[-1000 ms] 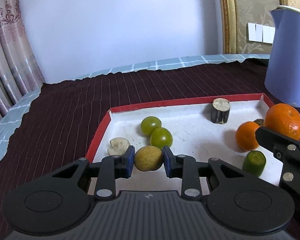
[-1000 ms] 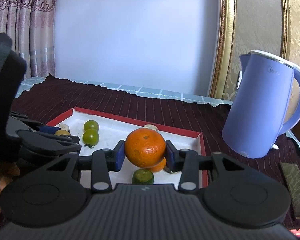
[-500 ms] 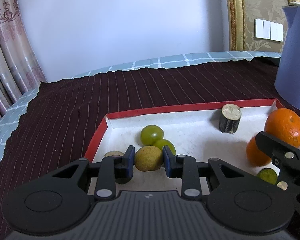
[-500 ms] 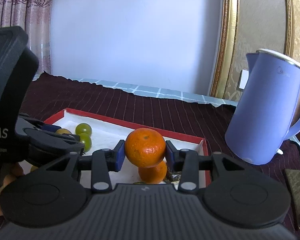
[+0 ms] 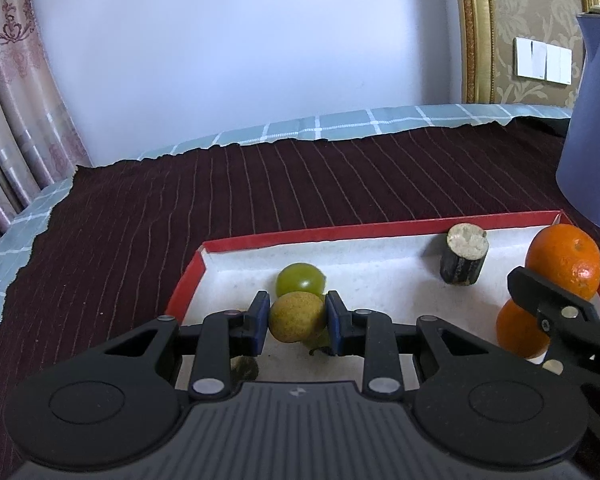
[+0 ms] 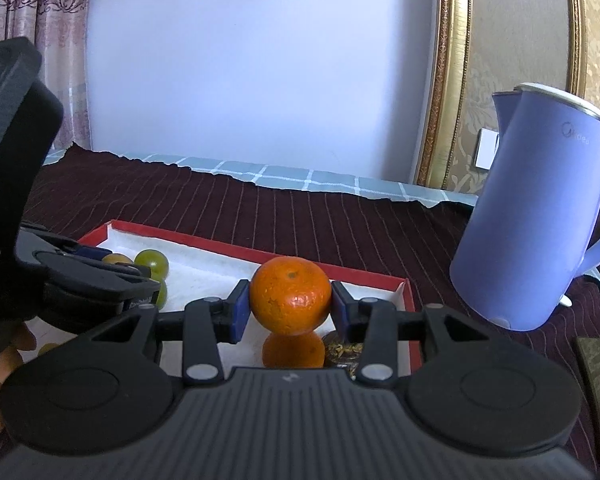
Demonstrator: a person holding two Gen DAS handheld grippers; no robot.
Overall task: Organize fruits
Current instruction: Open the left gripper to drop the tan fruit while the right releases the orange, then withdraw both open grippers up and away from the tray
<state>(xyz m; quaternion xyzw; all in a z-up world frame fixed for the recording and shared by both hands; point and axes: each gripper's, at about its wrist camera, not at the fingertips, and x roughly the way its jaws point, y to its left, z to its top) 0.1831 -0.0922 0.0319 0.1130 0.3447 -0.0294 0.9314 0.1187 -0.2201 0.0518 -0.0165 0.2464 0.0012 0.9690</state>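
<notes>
My left gripper (image 5: pixel 296 322) is shut on a small yellow-brown fruit (image 5: pixel 297 317), held above the white tray with a red rim (image 5: pixel 340 236). A green fruit (image 5: pixel 301 277) lies in the tray just behind it. My right gripper (image 6: pixel 290 307) is shut on an orange (image 6: pixel 290 301), which also shows at the right of the left wrist view as the orange (image 5: pixel 565 255). A second orange (image 6: pixel 294 349) lies in the tray below the held one. A dark stub with a pale cut top (image 5: pixel 463 258) stands near the tray's far rim.
A lilac electric kettle (image 6: pixel 540 216) stands on the dark striped cloth (image 5: pixel 260 192) right of the tray. A hand (image 6: pixel 8 360) holds the left gripper at the left edge. A dark flat object (image 6: pixel 596 384) lies at the far right. A wall and curtains stand behind.
Both grippers have drawn back toward the tray's near side with their fruits still held. The small green cut fruit and the pale slice have dropped out of sight below the grippers.
</notes>
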